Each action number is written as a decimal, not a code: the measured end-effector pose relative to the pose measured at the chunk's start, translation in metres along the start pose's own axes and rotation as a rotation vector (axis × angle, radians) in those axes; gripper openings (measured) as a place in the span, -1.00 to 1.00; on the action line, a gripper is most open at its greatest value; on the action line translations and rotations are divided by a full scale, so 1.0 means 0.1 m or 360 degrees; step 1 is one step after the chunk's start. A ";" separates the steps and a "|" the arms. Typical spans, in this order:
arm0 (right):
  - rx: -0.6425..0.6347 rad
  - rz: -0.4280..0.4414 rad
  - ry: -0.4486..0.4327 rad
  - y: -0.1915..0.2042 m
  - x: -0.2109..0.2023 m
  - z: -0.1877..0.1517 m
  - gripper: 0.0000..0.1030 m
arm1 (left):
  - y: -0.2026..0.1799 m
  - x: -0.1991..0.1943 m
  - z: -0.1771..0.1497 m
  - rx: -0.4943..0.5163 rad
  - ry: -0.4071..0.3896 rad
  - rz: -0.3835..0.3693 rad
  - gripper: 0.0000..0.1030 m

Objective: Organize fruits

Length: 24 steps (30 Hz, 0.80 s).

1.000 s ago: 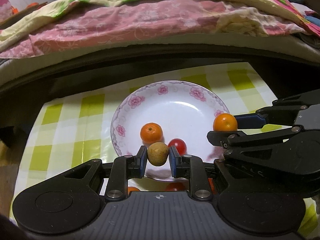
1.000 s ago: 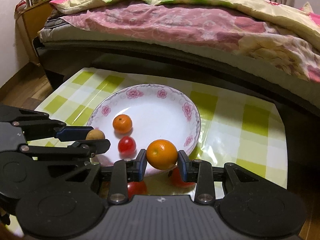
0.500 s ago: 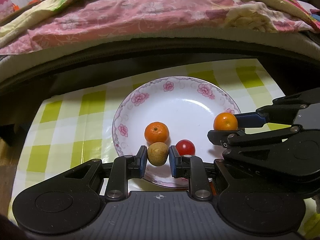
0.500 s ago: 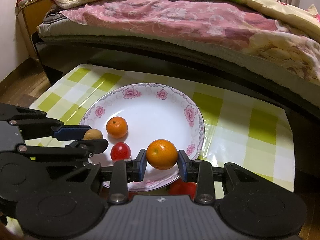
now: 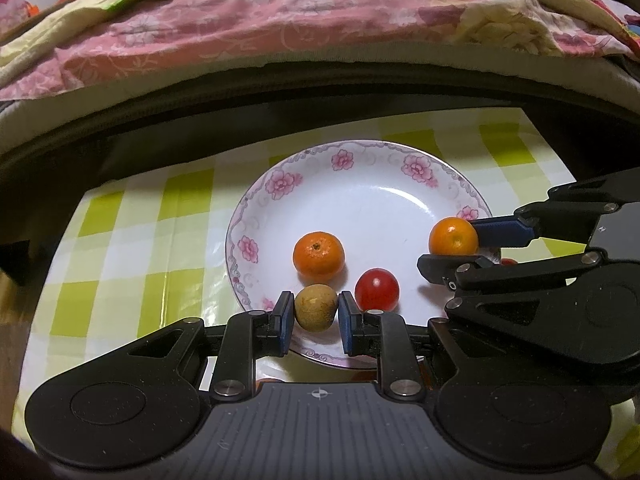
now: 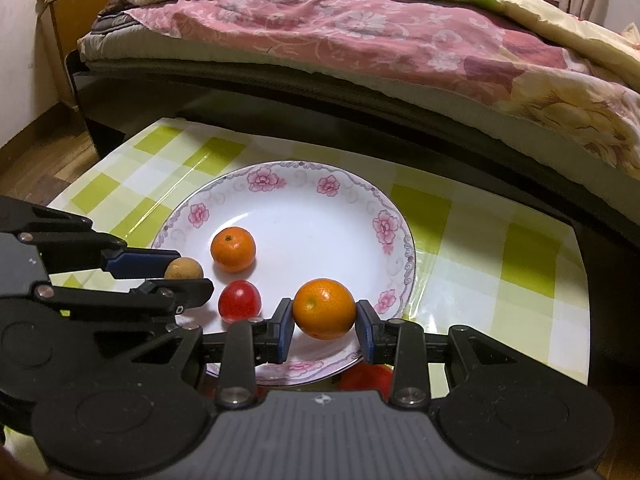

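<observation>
Both hands are loaded right now. The left tool [image 5: 316,314] is clamped on a small brownish fruit [image 5: 316,307], held over the near edge of the flowered plate [image 5: 280,184]. The right tool [image 6: 325,322] is pinching an orange [image 6: 324,309] over the plate's near right rim. Already sitting on the plate: a tangerine [image 5: 318,251] and a red tomato [image 5: 377,289]. So I'd say roughly halfway, two down, two about to drop. Something red peeks from under the plate's near edge on the bench [image 6: 524,248], probably more fruit to fetch.
</observation>
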State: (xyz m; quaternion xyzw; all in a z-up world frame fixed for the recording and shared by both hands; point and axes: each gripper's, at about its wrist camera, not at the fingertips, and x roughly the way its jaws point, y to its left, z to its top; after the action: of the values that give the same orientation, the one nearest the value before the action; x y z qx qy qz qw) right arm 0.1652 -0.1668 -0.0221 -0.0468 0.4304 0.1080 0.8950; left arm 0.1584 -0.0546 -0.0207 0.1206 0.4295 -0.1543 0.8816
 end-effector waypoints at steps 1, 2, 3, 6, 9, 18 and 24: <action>-0.0005 -0.0002 0.0001 0.00 0.01 0.00 -0.28 | 0.00 0.01 0.00 -0.0001 0.0003 0.0000 -0.44; -0.0011 -0.0004 0.0002 0.01 0.01 0.00 -0.28 | 0.00 0.01 0.00 0.0000 0.0002 0.0000 -0.44; -0.0017 -0.0006 0.0002 0.01 0.02 0.00 -0.28 | 0.00 0.01 0.00 0.0000 0.0002 0.0001 -0.44; -0.0019 -0.0009 0.0000 0.01 0.02 0.00 -0.28 | 0.00 0.01 0.00 -0.0003 0.0002 0.0003 -0.44; -0.0026 -0.0014 -0.0002 0.02 0.02 0.00 -0.28 | -0.01 0.01 0.01 0.0008 0.0001 0.0015 -0.43; -0.0026 -0.0025 -0.0007 0.03 0.03 0.00 -0.28 | 0.00 0.00 0.00 -0.0002 0.0005 0.0015 -0.39; -0.0027 -0.0041 -0.0013 0.03 0.03 0.00 -0.28 | 0.00 -0.01 0.00 0.0000 -0.0001 0.0014 -0.30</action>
State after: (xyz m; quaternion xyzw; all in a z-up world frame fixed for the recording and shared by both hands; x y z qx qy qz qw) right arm 0.1667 -0.1632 -0.0245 -0.0595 0.4250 0.1004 0.8976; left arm 0.1582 -0.0546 -0.0202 0.1224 0.4287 -0.1503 0.8824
